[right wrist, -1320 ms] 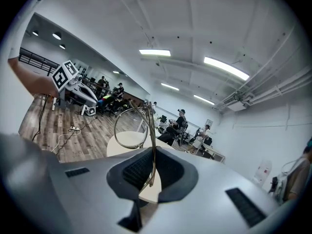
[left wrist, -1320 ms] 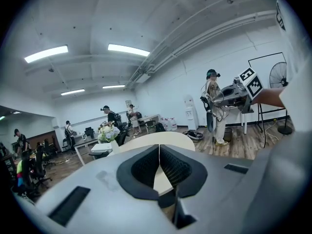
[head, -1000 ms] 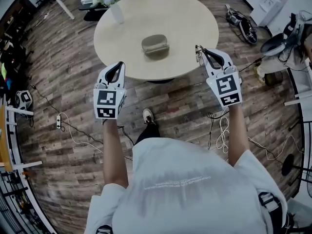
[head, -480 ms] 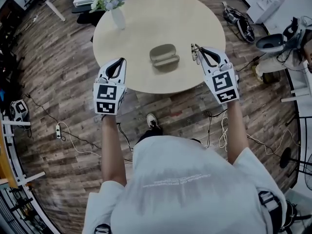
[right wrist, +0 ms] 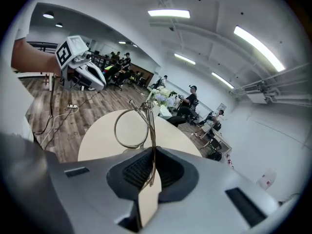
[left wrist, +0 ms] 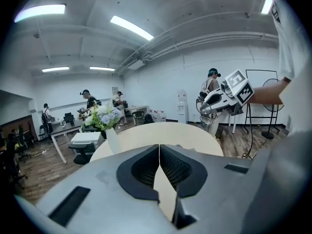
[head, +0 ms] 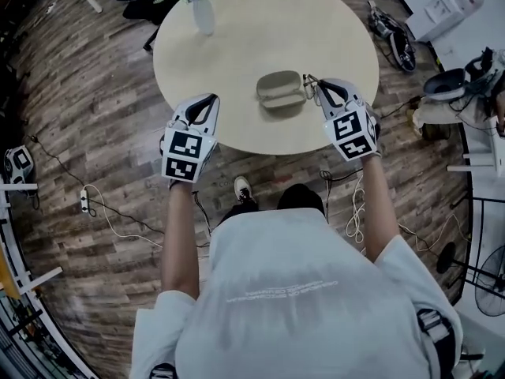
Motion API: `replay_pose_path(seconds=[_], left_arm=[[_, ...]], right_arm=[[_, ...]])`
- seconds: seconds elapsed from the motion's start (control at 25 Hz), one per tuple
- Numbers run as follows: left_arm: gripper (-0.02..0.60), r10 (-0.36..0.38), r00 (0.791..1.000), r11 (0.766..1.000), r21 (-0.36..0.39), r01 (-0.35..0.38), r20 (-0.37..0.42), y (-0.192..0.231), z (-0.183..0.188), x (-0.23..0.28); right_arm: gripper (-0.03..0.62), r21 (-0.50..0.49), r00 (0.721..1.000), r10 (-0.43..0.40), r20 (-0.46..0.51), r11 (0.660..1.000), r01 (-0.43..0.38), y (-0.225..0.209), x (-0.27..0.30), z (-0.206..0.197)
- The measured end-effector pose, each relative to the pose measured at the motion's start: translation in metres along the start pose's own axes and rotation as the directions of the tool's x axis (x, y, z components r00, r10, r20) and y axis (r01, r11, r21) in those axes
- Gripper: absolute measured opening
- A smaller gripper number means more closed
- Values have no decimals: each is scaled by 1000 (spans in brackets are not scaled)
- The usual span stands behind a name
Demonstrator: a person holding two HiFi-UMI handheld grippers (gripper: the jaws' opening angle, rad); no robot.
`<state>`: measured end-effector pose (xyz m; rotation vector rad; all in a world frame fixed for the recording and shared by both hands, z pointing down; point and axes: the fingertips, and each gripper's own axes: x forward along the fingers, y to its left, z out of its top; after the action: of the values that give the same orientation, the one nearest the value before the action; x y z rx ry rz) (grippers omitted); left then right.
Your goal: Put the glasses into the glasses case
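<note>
An olive-grey glasses case [head: 282,91] lies open on the round beige table [head: 252,30], near its front edge. My right gripper [head: 316,85] is just right of the case, shut on thin wire-rimmed glasses [right wrist: 136,126] that stick up from its jaws; the glasses [head: 310,81] show as a small glint beside the case. My left gripper [head: 207,106] is held over the table's front-left edge, shut with nothing in it. In the left gripper view its jaws meet [left wrist: 159,152], and the right gripper [left wrist: 224,95] appears across the table.
A white vase of flowers [head: 201,2] stands at the table's far left. Cables and a power strip [head: 84,200] trail over the wooden floor. Bags and a white unit [head: 442,10] stand at the right. People sit at desks in the background [right wrist: 190,99].
The table and case have come nearer in the head view. Both grippers have moved forward, the right one with the glasses closing in on the case's right side.
</note>
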<state>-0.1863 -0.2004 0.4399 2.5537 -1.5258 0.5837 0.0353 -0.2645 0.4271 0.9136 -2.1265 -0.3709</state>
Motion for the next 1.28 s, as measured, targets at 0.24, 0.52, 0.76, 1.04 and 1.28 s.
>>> replay_pose_path(seconds=[0.24, 0.52, 0.76, 1.04, 1.28], left_arm=[[15, 17, 998, 998, -67, -21, -62, 19, -31, 9], [15, 45, 987, 987, -149, -68, -152, 28, -70, 23], [15, 65, 979, 976, -190, -103, -195, 23, -83, 35], [15, 65, 971, 972, -205, -114, -232, 14, -97, 37], [15, 67, 968, 969, -216, -121, -243, 5, -102, 34]], right_arm=[[17, -92, 987, 129, -99, 986, -138, 25, 60, -23], [17, -226, 945, 241, -220, 930, -289, 55, 124, -66], [17, -283, 907, 319, -275, 875, -393, 82, 167, -91], [17, -382, 876, 327, -355, 804, -456, 102, 187, -117], [17, -423, 872, 321, -371, 777, -466, 110, 189, -128]])
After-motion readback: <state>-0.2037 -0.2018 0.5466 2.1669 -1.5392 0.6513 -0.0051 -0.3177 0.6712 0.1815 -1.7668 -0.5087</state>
